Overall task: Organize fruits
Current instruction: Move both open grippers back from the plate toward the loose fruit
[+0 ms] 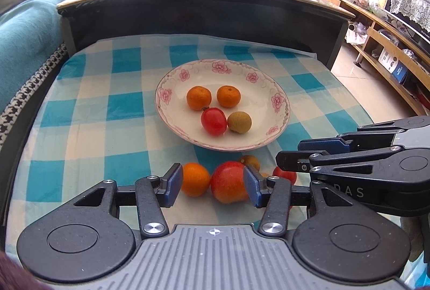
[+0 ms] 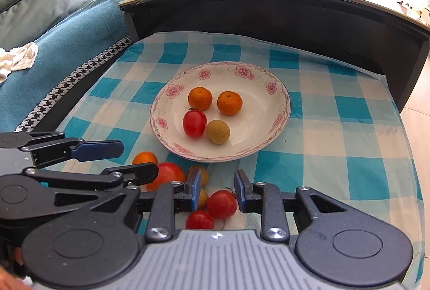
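Jaws: left gripper [image 1: 213, 183] wide open around big red-orange fruit [image 1: 229, 181] and mandarin [image 1: 195, 179]; right gripper [image 2: 217, 191] open around cherry tomato [image 2: 222, 204] | checked cloth [image 2: 349, 112] covers counter | plate [image 2: 161, 112] holds two mandarins, tomato, longan | loose fruits lie just before plate

Right gripper [image 2: 217, 191]: jaws parted, a cherry tomato [image 2: 222, 204] between them, contact unclear. Second tomato [image 2: 199, 220] nearer the palm. Ahead: flowered plate [image 2: 258, 139] holding four fruits. Left gripper [image 2: 121, 158] alongside, jaws parted.
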### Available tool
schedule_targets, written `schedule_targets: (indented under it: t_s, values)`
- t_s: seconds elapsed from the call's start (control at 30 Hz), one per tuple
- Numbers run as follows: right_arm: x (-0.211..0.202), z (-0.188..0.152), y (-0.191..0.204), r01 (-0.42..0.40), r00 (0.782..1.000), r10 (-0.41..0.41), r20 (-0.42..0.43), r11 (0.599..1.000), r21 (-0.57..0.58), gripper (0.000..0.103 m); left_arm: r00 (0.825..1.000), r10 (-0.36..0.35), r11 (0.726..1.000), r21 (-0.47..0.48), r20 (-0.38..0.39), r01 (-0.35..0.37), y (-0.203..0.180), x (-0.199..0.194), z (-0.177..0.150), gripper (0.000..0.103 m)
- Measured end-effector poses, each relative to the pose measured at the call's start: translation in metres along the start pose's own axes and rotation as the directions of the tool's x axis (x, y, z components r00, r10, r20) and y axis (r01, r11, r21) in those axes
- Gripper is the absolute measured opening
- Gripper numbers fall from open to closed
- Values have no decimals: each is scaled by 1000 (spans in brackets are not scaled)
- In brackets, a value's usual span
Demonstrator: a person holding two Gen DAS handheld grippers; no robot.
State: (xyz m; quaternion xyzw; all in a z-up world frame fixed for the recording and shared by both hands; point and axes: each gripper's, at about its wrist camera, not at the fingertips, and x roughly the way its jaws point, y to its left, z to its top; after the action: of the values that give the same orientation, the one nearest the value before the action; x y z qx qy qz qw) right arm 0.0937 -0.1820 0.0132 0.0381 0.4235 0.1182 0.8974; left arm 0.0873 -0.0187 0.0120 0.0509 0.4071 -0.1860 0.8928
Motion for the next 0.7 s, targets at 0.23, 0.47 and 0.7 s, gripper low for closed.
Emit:
schedule_targets:
  t_s: [0.23, 0.47, 0.7]
  values:
    - [2, -8, 5, 0, 1000, 0, -22, 1000, -10, 30, 1000, 2, 1000, 10, -19, -1, -2, 0, -9, 58]
    - [5, -15, 3, -5, 999, 4, -54, 1000, -16, 33, 999, -2, 1000, 26, -37, 3, -2, -2, -18, 65]
    - [2, -23, -5, -6, 998, 6, -59, 1000, 4, 34, 998, -12, 998, 54, -56, 15, -3, -2, -25, 65]
